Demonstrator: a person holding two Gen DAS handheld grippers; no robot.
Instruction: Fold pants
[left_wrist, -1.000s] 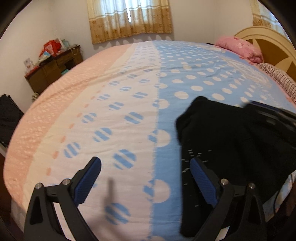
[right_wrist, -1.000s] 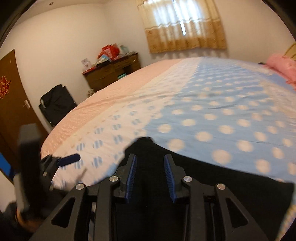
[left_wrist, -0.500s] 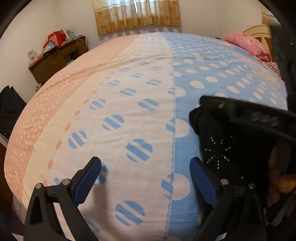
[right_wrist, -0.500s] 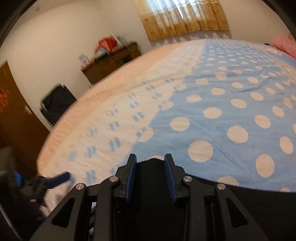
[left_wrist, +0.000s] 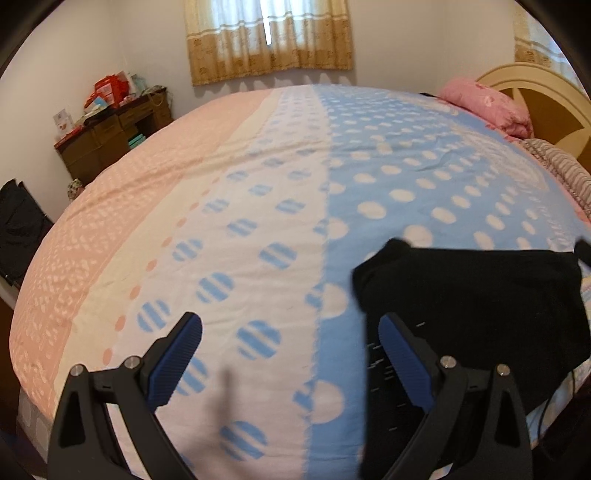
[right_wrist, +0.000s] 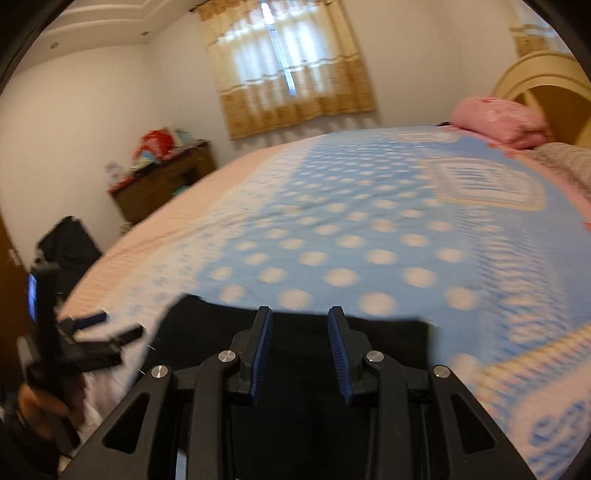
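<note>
On the polka-dot bedspread (left_wrist: 388, 184) | black pants (left_wrist: 480, 295) lying bunched | left gripper (left_wrist: 288, 354) gaping wide, holding nothing | right gripper (right_wrist: 300, 350) hovering above pants, seemingly parted

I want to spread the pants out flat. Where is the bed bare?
Bare bedspread runs from the pants left to the pink edge and up toward the pillow. Crowded only at the near right, under the pants.
</note>
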